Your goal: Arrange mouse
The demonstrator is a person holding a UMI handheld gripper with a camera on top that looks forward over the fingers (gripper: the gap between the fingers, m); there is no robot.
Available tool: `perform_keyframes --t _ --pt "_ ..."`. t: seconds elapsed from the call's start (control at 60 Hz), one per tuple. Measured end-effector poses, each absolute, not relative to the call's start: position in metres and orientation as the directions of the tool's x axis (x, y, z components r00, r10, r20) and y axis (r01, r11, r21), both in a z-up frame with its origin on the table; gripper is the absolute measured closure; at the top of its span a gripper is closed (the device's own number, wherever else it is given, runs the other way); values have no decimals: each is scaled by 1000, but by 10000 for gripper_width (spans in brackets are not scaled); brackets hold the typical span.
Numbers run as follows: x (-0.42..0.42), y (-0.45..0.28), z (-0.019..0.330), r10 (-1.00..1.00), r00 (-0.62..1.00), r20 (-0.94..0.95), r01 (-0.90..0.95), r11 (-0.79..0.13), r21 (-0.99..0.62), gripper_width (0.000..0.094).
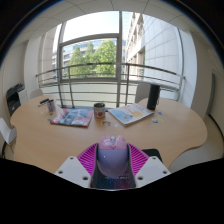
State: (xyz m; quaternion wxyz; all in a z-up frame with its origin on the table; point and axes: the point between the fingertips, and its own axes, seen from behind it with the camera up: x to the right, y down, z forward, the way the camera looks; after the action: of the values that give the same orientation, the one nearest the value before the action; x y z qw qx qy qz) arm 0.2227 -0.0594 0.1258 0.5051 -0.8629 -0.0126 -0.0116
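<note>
A pale pink and lilac mouse (112, 155) sits between the two fingers of my gripper (112, 164), raised above the wooden table (60, 140). Both magenta pads (88, 160) press against its sides. A corner of a black mouse mat (151, 155) shows just to the right of the fingers, on the table's near edge.
Beyond the fingers, a metal mug (99, 112) stands mid-table, with magazines to its left (72, 118) and right (130, 114). A dark speaker (153, 97) stands at the far right, small objects (47, 104) at the far left. Large windows and a railing lie behind.
</note>
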Motion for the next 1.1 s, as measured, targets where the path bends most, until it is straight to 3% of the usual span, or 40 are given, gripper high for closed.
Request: perform_keyframes --t 0.117,0.2,0.383,0.417,0.533,0.817,1.1 --pt "256 -70 45 9 1000 29 29 -587 -809 504" --pt "268 -78 23 -9 1000 6 -1 -618 -786 498" --pt "271 -82 -12 11 1000 -27 -14 -654 -756 366" --pt "272 -83 -6 8 1000 -10 -2 -653 -757 333" --pt "277 -94 8 -17 999 38 18 -648 -761 78" --pt "270 -170 111 -104 991 86 8 -595 -804 87" --pt "250 -270 171 -140 984 111 12 -571 -821 88"
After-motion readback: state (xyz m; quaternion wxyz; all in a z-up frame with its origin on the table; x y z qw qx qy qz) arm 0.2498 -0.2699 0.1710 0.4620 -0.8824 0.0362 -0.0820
